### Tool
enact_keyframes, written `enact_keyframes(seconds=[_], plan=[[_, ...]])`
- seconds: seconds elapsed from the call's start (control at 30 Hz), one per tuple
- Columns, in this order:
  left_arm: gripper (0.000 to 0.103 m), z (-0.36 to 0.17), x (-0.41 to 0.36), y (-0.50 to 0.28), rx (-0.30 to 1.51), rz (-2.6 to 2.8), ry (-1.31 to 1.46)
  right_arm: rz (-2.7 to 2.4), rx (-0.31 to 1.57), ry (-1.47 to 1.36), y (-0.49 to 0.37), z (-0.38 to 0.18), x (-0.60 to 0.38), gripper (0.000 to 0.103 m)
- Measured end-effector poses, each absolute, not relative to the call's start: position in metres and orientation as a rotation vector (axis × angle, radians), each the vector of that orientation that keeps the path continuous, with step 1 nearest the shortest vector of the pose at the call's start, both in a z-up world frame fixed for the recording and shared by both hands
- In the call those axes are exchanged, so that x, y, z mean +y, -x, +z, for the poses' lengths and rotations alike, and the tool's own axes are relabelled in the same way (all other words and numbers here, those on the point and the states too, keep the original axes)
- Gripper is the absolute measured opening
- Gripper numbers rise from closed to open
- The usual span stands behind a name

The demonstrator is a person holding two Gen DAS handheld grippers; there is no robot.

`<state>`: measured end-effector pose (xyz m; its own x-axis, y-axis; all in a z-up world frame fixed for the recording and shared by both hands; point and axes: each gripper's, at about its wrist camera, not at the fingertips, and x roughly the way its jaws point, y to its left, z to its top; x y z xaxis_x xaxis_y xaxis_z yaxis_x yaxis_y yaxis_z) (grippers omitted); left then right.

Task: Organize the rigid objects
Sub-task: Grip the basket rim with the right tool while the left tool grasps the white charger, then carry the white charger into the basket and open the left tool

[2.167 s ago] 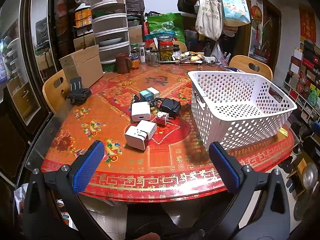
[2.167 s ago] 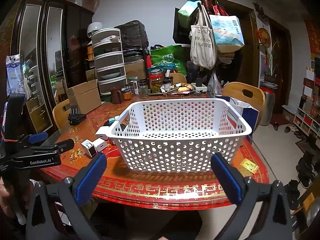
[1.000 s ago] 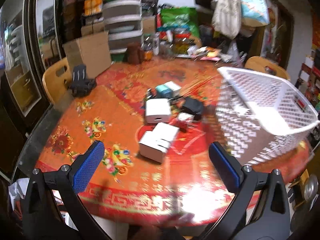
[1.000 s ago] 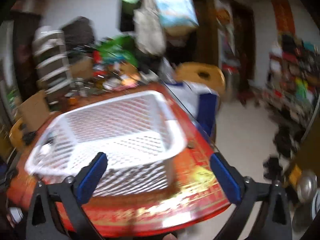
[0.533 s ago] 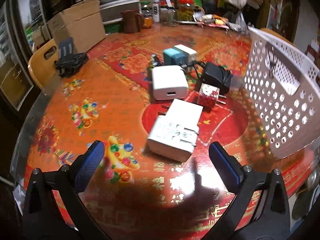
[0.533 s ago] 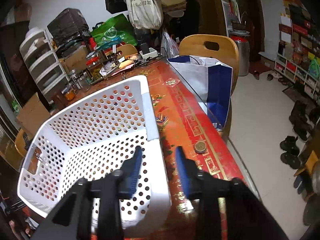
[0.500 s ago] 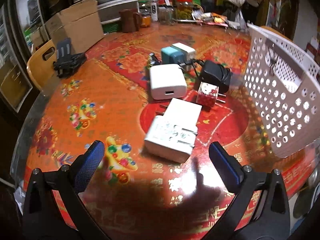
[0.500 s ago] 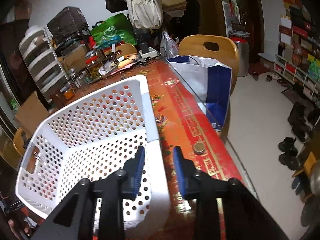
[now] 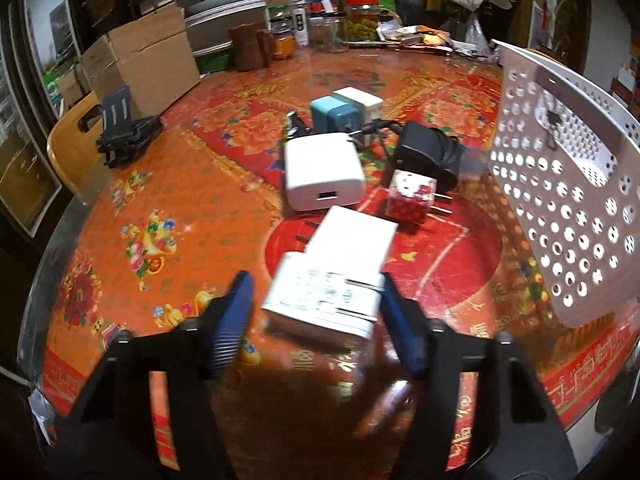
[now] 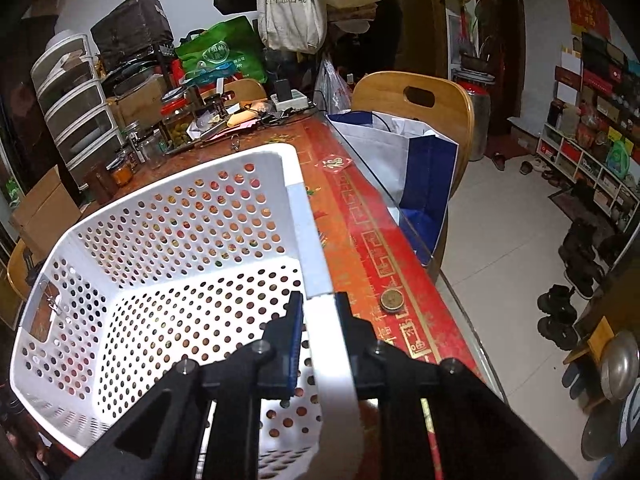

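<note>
Several chargers lie in a cluster on the red patterned table (image 9: 180, 184). Nearest is a white plug adapter (image 9: 324, 300), which sits between the blue pads of my left gripper (image 9: 314, 286). Its jaws are closing, with a thin gap still showing at the left pad. Behind it are a flat white charger (image 9: 354, 236), a large white charger (image 9: 322, 172), a red dotted plug (image 9: 410, 200), a black adapter (image 9: 428, 152) and a teal adapter (image 9: 332, 116). My right gripper (image 10: 319, 300) is shut on the right rim of the white perforated basket (image 10: 180, 240), which holds nothing.
A cardboard box (image 9: 140, 68), a black stand (image 9: 124, 136), a brown mug (image 9: 248, 48) and jars (image 9: 320, 28) crowd the table's far side. A coin (image 10: 392, 300) lies near the right edge. Beyond it, a blue-white bag (image 10: 412, 168) rests on a wooden chair (image 10: 416, 100).
My left gripper dropped toward the white adapter and its jaws narrowed around it. My right gripper swung to the basket's right rim and closed on it.
</note>
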<state>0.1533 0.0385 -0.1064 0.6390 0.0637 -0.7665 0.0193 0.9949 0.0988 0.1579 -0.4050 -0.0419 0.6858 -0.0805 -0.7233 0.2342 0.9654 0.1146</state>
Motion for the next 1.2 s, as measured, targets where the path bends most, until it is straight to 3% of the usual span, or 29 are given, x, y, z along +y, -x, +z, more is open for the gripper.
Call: enact_keyframes(seconds=[0.23,0.67,1.2], plan=[[0.048,-0.098,0.029,-0.143,0.845,0.056,-0.153,-0.168,0.79,-0.213,-0.159,-0.042,-0.405,0.013],[0.048,-0.033,0.019,-0.154,0.762,0.144,-0.241,-0.162,0.792,-0.2,-0.159,-0.041,-0.405,0.013],[0.048,0.043,-0.077,-0.2,0.63,0.063,-0.43,-0.147,0.789,-0.194,-0.161,-0.041,-0.404,0.013]])
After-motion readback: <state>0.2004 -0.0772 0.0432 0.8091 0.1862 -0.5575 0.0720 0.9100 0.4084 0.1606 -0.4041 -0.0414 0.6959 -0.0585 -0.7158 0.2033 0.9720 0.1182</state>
